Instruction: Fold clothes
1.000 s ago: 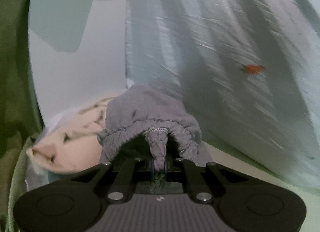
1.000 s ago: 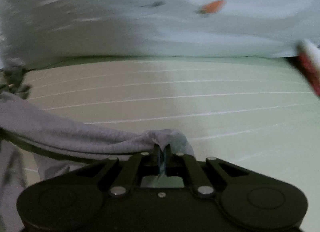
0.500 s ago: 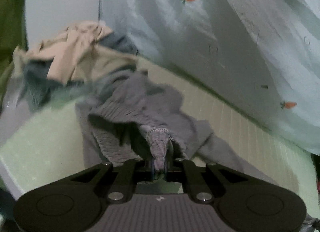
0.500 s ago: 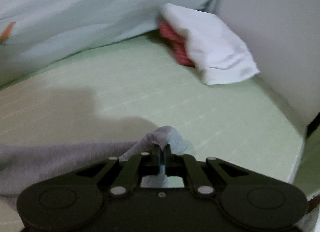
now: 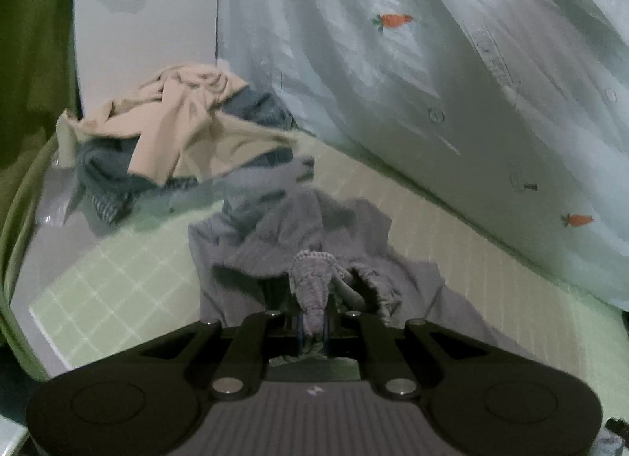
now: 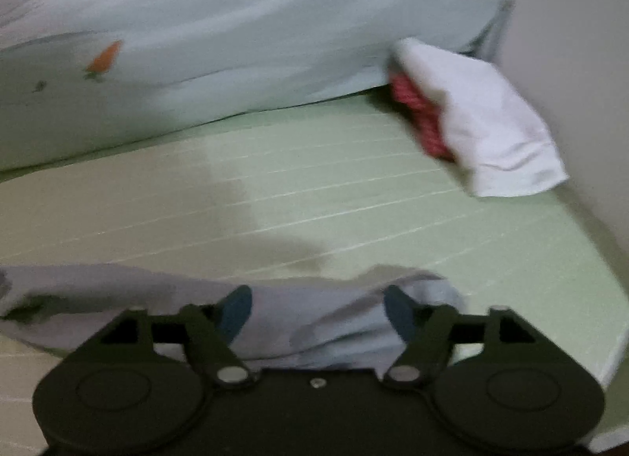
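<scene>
Left wrist view: the left gripper [image 5: 312, 322] is clamped tight on the gathered waistband of the grey garment [image 5: 298, 228], which sprawls over the green mattress [image 5: 118, 279] near a far-left clothes pile [image 5: 177, 133]. Right wrist view: the right gripper [image 6: 316, 308] gapes wide, grey cloth lying loose between its fingers, edges blurred; a folded white cloth [image 6: 491, 129] sits far right.

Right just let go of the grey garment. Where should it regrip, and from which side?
Take the raised fold of the grey garment lying between the open right gripper jaws, coming straight down from above. It humps up off the green sheet, so fingers can close around it. The left gripper holds the ribbed hem.
</scene>
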